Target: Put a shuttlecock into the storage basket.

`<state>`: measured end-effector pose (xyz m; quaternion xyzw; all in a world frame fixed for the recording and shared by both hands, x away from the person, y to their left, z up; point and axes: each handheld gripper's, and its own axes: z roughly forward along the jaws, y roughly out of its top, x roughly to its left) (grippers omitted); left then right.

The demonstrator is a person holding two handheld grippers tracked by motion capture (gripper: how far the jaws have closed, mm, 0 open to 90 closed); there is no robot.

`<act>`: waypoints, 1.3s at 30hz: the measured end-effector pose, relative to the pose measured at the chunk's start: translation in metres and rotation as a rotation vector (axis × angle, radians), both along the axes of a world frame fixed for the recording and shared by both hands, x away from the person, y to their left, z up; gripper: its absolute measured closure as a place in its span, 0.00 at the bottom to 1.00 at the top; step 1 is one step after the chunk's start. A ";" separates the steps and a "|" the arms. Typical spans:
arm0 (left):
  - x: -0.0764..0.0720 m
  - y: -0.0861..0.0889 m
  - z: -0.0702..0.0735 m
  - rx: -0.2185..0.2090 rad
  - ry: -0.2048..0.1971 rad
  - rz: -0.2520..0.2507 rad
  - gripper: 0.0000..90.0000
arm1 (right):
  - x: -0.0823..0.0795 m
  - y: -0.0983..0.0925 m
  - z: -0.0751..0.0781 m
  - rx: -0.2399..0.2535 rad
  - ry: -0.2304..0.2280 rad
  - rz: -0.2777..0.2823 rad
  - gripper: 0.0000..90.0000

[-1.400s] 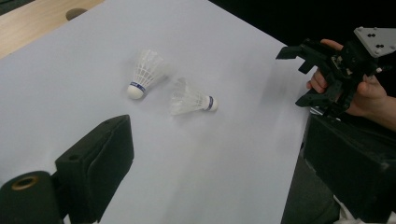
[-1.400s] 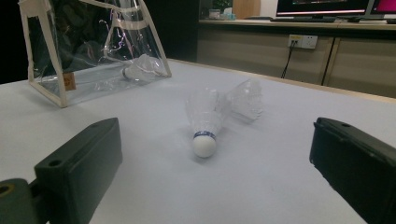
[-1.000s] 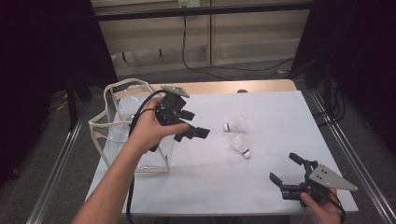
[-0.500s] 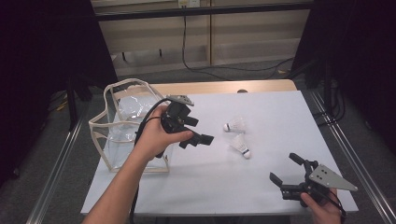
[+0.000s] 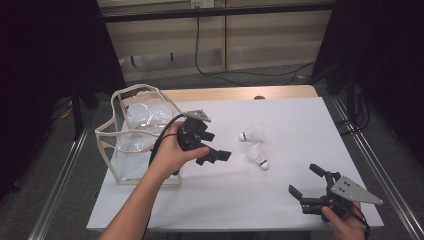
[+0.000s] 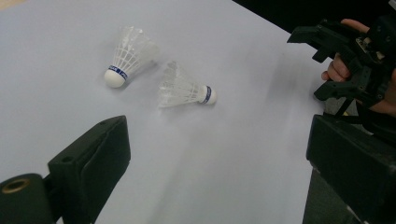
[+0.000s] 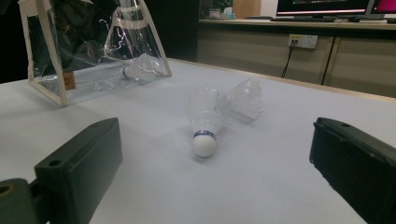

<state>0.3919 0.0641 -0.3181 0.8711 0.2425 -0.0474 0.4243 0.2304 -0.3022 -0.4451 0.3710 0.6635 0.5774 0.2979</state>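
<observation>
Hiding behind nearer shuttlecock (image 7: 204, 122), second shuttlecock (image 7: 243, 99) (blurred)

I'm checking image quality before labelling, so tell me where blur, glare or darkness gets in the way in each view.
High view: sharp on the white table, black darkness at both sides. Left gripper view: the two shuttlecocks are clear, its near jaws soft. Right gripper view: the nearer shuttlecock is sharp, glare streaks the clear bag, and the background is slightly soft.

Two white shuttlecocks were laid on their sides mid-surface, close together. The far shuttlecock (image 5: 251, 133) had its cork turned left; the near shuttlecock (image 5: 258, 156) had its cork turned toward the right front.
</observation>
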 end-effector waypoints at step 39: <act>-0.003 -0.012 -0.048 0.006 -0.054 0.003 0.06 | 0.000 0.001 0.000 -0.003 0.004 0.003 0.03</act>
